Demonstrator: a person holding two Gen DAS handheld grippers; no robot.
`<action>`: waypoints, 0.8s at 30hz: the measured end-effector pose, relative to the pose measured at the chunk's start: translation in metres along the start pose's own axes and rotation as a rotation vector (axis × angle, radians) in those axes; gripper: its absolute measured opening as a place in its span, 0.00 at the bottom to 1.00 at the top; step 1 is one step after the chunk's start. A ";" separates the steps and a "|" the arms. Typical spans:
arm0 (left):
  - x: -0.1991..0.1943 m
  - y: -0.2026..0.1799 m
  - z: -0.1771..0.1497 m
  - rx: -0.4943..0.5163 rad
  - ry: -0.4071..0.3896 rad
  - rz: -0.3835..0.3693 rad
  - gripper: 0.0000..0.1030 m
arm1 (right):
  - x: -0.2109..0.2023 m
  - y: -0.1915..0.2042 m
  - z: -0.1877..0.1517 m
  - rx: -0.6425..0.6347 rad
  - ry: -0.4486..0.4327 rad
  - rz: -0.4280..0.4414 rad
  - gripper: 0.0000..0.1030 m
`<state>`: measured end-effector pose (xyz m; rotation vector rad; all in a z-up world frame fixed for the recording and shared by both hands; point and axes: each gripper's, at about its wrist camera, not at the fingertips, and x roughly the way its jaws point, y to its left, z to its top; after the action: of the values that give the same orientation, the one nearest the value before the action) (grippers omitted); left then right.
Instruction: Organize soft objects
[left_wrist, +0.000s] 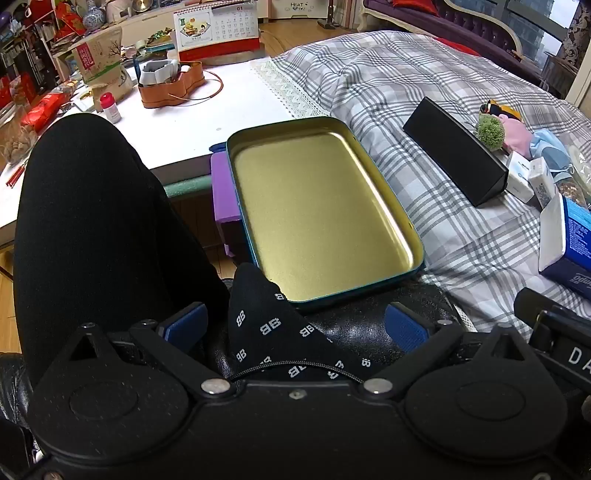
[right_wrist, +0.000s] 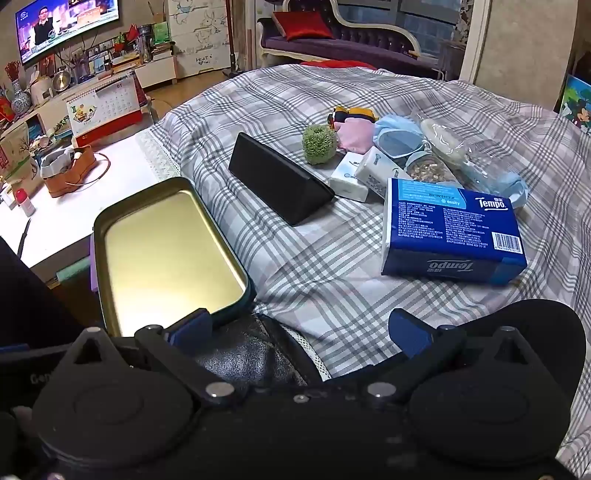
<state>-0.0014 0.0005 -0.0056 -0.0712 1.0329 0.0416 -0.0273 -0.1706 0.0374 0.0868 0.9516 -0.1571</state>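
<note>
- Closest in, the left gripper (left_wrist: 295, 326) has its jaws spread as wide as they look able to go, nothing pinched; a black sock with little white logos (left_wrist: 273, 332) lies loose between the blue pads, draped over something dark and shiny, and I can't tell if either pad touches it
- Right gripper (right_wrist: 299, 328) is the same deal, jaws wide open and empty, just hanging over the near edge of the bed (right_wrist: 332, 258)
- Both point down at a slant, which I'd guess is a ready pose for a pick, with nothing committed yet
- A leg in black (left_wrist: 92, 206) sits on the left side of the left view, so the person seems to be seated right at the bed edge
- Just past the jaws is an open tin (left_wrist: 317, 214), teal outside, gold inside, completely bare; it hangs partly off the bed over a purple box (left_wrist: 223, 192), next to the white table (left_wrist: 207, 110). My read is that it's parked near so it can be the drop spot
- Further out: a black wedge-shaped case (right_wrist: 280, 184) and a blue tissue pack (right_wrist: 450, 229)
- Farthest, the soft stuff is bunched in a pile well away from the tin: fuzzy green ball (right_wrist: 319, 144), pink cloth (right_wrist: 354, 136), light blue fabric (right_wrist: 395, 140), plus small white packets (right_wrist: 354, 177). Looks squishy and easy to grab, though the loose cloth could snag on its neighbours
</note>
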 end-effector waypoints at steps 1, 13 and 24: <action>0.000 0.000 0.000 0.000 -0.001 0.001 0.96 | 0.000 0.000 0.000 0.001 0.000 0.001 0.99; 0.000 0.001 0.000 -0.001 0.002 -0.001 0.96 | -0.001 0.000 0.000 0.002 0.000 0.002 0.99; 0.000 0.001 0.000 -0.002 0.002 -0.001 0.96 | -0.001 0.001 0.000 0.002 0.002 0.000 0.99</action>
<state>-0.0017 0.0016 -0.0059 -0.0732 1.0348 0.0413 -0.0281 -0.1693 0.0383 0.0887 0.9533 -0.1576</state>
